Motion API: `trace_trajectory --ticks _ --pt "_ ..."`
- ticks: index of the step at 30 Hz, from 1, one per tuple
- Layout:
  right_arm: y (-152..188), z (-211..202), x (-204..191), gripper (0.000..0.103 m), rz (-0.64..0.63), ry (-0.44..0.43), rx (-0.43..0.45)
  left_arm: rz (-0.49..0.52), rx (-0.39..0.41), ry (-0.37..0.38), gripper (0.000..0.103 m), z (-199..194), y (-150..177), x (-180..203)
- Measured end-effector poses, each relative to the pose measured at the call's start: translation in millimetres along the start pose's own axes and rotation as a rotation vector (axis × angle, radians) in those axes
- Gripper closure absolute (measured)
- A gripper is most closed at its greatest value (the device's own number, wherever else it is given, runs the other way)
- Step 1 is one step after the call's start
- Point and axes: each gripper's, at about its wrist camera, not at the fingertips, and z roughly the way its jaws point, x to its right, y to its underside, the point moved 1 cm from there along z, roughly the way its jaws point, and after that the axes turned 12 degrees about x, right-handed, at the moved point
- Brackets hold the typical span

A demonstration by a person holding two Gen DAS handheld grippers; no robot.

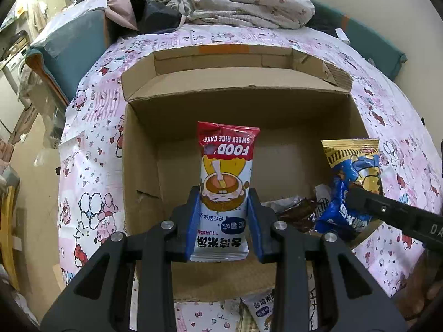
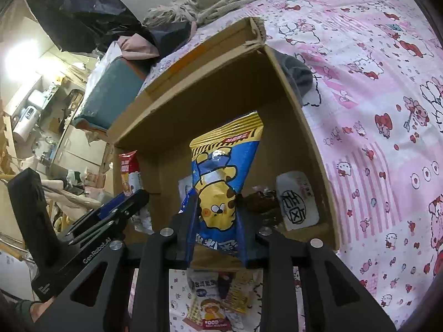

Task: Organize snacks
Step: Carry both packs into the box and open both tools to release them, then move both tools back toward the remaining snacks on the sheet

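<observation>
1. Left wrist view: left gripper [image 1: 223,193] clamped on a red-and-white rice cake packet [image 1: 225,177], blue pads [image 1: 193,221] pressing both of its sides. Packet upright, print upside down, "SWEET RICE CAKE" readable, held above the open cardboard box [image 1: 144,149].
2. Box sits on a pink cartoon-print sheet [image 1: 91,149], flaps [image 1: 235,83] folded out at the far side. Brown wrappers [image 1: 296,213] lie on the box floor at the right.
3. Right gripper [image 1: 387,210] comes in from the right edge, blue-and-yellow snack bag [image 1: 351,171] with it, over the box's right side. Another rice cake packet [image 1: 260,312] lies on the sheet below the near box wall.
4. Right wrist view: right gripper [image 2: 217,202] clenched on the blue-and-yellow snack bag [image 2: 224,171], cartoon animal upside down, bag hanging tilted over the box [image 2: 313,149] interior.
5. White packet with black characters [image 2: 297,202] leans in the box's right corner, a dark brown wrapper [image 2: 263,202] beside it.
6. Left gripper [image 2: 121,207] at the left, rice cake packet [image 2: 130,171] at its tips.
7. Loose snack packets [image 2: 213,304] lie on the sheet [image 2: 382,127] under the gripper, outside the box.
</observation>
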Motion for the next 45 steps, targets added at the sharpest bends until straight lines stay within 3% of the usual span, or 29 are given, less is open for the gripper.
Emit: trace_trajectory --ticks 6,8,9,10,11,13,18,23,28,35,45 --pt "-1.0 -0.2 -3.0 0.071 0.000 -0.008 0.002 -0.013 -0.002 0.013 0.073 -0.4 -1.3 -3.4" --pt "-1.5 -1.4 -2.6 0.048 0.002 -0.004 0.013 -0.021 -0.014 0.009 0.055 -1.2 -1.4 -3.9" --pt "-2.8 -4.0 -2.7 0.030 0.006 -0.001 0.033 -0.029 -0.005 0.008 0.050 -3.6 -2.1 -4.5" --pt "-3.9 -7.3 -2.6 0.022 0.008 0.004 0.058 -0.031 0.007 0.008 0.039 -6.0 -3.0 -4.8" --pt "-5.2 -10.5 -2.7 0.020 0.011 0.007 0.081 -0.028 0.019 0.007 0.026 -8.4 -4.2 -4.7" --pt "-7.4 -13.4 -3.4 0.017 0.000 0.014 0.097 -0.026 0.031 0.000 0.010 -11.1 -6.0 -4.9" --pt "-7.6 -11.5 -0.5 0.017 0.000 0.036 0.084 -0.051 0.040 0.010 0.009 -13.5 -6.3 -9.0" --pt "-9.1 -17.8 -17.2 0.017 -0.089 0.068 0.124 -0.095 0.043 0.024 0.009 -16.4 1.9 -14.5" --pt "-4.8 -29.9 -23.0 0.017 -0.105 0.059 0.133 -0.075 0.048 -0.015 0.009 -27.4 6.5 -21.5" --pt "2.8 -43.3 -24.6 0.017 -0.096 0.062 0.123 -0.195 0.013 -0.002 0.009 -46.7 9.1 -41.5" --pt "24.4 -65.2 -22.5 0.017 -0.100 0.062 0.074 -0.162 0.007 -0.034 0.009 -74.6 29.9 -50.9"
